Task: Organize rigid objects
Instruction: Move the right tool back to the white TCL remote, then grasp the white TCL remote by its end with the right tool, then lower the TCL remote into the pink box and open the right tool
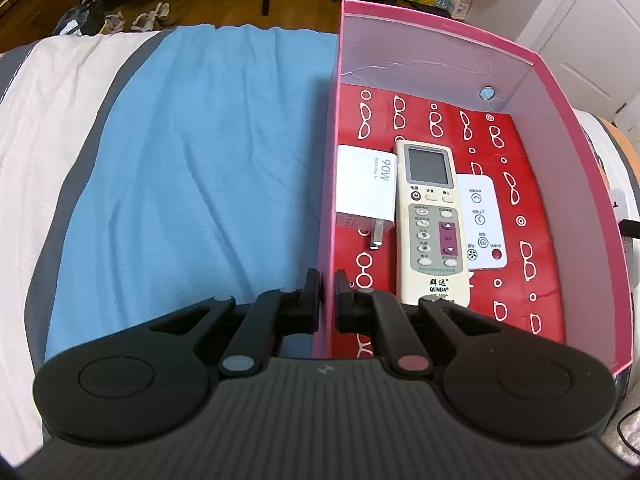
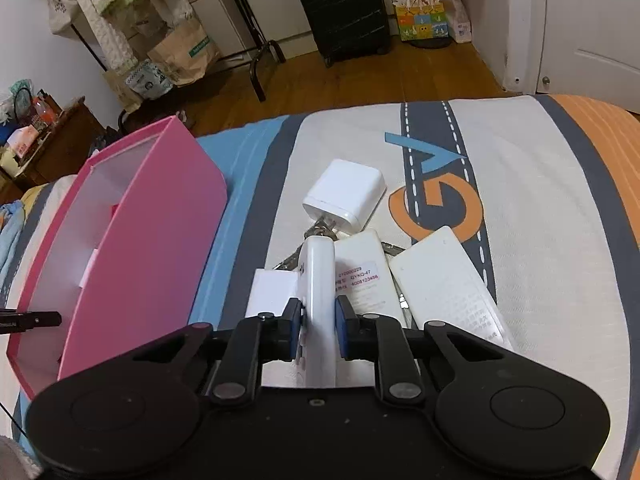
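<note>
An open pink box (image 1: 440, 60) with a red patterned floor stands on the bed. In it lie a white 90W charger (image 1: 366, 188), a cream remote (image 1: 430, 220) and a small white remote (image 1: 482, 224). My left gripper (image 1: 327, 292) is shut on the box's left wall near its front corner. In the right wrist view my right gripper (image 2: 319, 316) is shut on a white remote (image 2: 319, 272) turned on its edge. Beside it lie a labelled remote (image 2: 366, 268) face down, another white remote (image 2: 448, 280) and a white charger (image 2: 344, 192). The pink box (image 2: 140, 220) stands to the left.
A blue cloth (image 1: 192, 168) covers the bed left of the box. The bedcover (image 2: 540, 200) is white with grey and orange print. A white card (image 2: 272, 292) lies under the held remote. Beyond the bed's far edge are a wooden floor, a black suitcase (image 2: 344, 4) and bags.
</note>
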Demonstrator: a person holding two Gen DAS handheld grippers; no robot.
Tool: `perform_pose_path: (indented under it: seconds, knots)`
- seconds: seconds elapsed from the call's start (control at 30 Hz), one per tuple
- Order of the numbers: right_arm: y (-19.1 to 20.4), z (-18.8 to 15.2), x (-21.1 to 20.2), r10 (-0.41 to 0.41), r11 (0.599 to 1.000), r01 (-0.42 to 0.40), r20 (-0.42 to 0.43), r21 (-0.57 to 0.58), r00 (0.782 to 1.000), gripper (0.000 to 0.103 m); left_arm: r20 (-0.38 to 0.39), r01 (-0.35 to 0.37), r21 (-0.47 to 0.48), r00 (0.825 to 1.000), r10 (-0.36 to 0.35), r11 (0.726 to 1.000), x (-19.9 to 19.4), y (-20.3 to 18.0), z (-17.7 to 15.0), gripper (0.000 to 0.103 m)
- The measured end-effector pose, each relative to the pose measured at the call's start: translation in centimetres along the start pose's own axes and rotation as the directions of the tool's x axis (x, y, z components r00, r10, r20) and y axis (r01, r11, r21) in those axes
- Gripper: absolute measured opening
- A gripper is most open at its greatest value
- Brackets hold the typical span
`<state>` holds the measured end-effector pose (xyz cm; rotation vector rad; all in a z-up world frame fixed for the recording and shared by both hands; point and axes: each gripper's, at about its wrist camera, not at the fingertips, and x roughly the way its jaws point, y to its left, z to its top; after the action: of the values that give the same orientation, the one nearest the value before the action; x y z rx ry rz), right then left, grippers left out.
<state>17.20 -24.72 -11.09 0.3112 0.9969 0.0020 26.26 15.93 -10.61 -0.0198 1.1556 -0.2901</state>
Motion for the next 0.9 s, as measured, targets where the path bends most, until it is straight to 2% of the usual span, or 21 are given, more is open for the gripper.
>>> perform_pose_path:
  seconds: [0.13,0.27,0.37,0.5,0.57,0.7,0.8,0.9]
  knots:
    - [0.3,-0.5,-1.8,0.026,1.000,-0.026,0.053,0.008,0.998,0.020,-0.003,0.001,-0.006,1.000,-0.001,1.000,0.0,0.0,0.0,0.006]
    - [1.2,-0.9,-4.6,0.088,0.996,-0.092,0.131,0.022,0.987,0.020,0.006,0.006,-0.025,1.000,-0.006,1.000,0.0,0.2,0.1,0.006]
    - [2.6,-0.7,-6.6,0.169,0.984,-0.177,0.188,0.027,0.967,0.020,0.013,0.010,-0.034,1.000,-0.010,0.999,-0.1,0.4,0.0,0.006]
    - [5.6,0.2,-8.6,0.288,0.954,-0.300,0.233,0.016,0.929,0.020,0.010,0.013,-0.038,1.000,-0.013,0.999,0.0,0.5,0.0,0.006]
    - [7.4,0.6,-8.8,0.337,0.938,-0.347,0.231,-0.001,0.913,0.020,0.011,0.012,-0.037,1.000,-0.012,0.999,0.0,0.5,0.0,0.006]
    - [11.0,1.2,-7.7,0.433,0.901,-0.433,0.175,-0.039,0.884,0.020,0.032,0.016,-0.042,0.999,-0.015,0.999,-0.2,0.5,-0.2,0.006]
    - [13.6,1.0,-5.6,0.444,0.896,-0.439,0.110,-0.061,0.890,0.020,0.036,0.022,-0.047,0.999,-0.021,0.999,-0.3,0.6,-0.2,0.006]
    - [15.8,0.2,-3.0,0.396,0.915,-0.390,0.045,-0.098,0.917,0.020,0.035,0.026,-0.048,0.999,-0.024,0.999,-0.3,0.6,-0.2,0.006]
